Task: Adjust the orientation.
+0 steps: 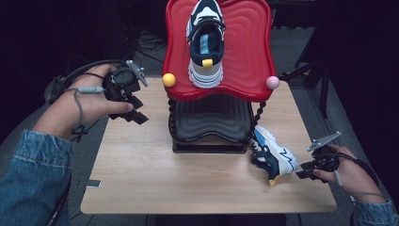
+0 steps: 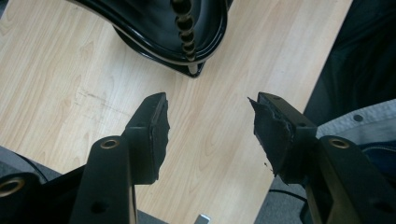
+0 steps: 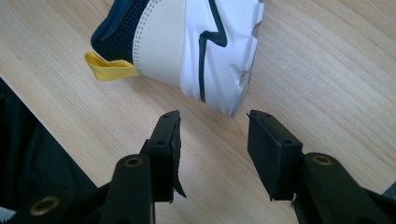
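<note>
Red wavy tray [image 1: 244,42] atop black tiered stand [image 1: 211,122] on wooden table [image 1: 155,174], yellow ball [image 1: 169,79], pink ball [image 1: 272,83].

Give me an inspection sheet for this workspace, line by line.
Surface: wooden table, bare in front.
Job's things: one sneaker on the red top shelf of the rack; second sneaker on its side on the table, beside the rack base.
Clutter: small object at the table's left edge, unclear.
Grippers: left gripper open, holding nothing; right gripper open, just short of the second sneaker's heel.
Cables: cable trailing over left hand.
Surroundings: dark, wires on floor behind.
</note>
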`<control>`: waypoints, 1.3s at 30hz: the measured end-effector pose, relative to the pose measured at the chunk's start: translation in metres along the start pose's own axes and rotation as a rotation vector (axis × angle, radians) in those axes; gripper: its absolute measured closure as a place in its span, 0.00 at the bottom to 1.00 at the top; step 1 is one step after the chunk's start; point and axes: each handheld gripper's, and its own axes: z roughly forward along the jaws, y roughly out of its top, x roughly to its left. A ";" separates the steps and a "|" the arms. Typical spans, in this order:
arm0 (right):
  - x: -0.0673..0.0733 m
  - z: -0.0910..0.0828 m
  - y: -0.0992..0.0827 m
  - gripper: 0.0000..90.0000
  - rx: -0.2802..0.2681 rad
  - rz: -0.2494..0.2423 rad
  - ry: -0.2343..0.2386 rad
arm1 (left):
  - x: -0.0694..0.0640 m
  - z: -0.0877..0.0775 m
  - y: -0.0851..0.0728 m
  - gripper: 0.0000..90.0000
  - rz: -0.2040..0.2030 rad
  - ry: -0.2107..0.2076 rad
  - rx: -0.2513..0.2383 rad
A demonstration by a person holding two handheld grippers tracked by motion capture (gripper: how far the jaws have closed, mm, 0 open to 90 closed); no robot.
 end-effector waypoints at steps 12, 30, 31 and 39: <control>-0.005 -0.003 0.025 0.66 0.014 -0.038 0.001 | 0.012 0.047 -0.023 0.48 -0.020 -0.013 -0.017; 0.007 0.000 0.100 1.00 0.022 -0.137 -0.051 | 0.019 0.069 -0.040 0.46 -0.088 -0.010 -0.003; 0.007 0.003 0.105 1.00 0.023 -0.141 -0.051 | 0.018 0.070 -0.041 0.46 -0.087 -0.012 -0.013; 0.004 0.005 0.133 1.00 -0.010 -0.155 -0.076 | 0.017 0.087 -0.050 0.43 -0.098 -0.020 -0.008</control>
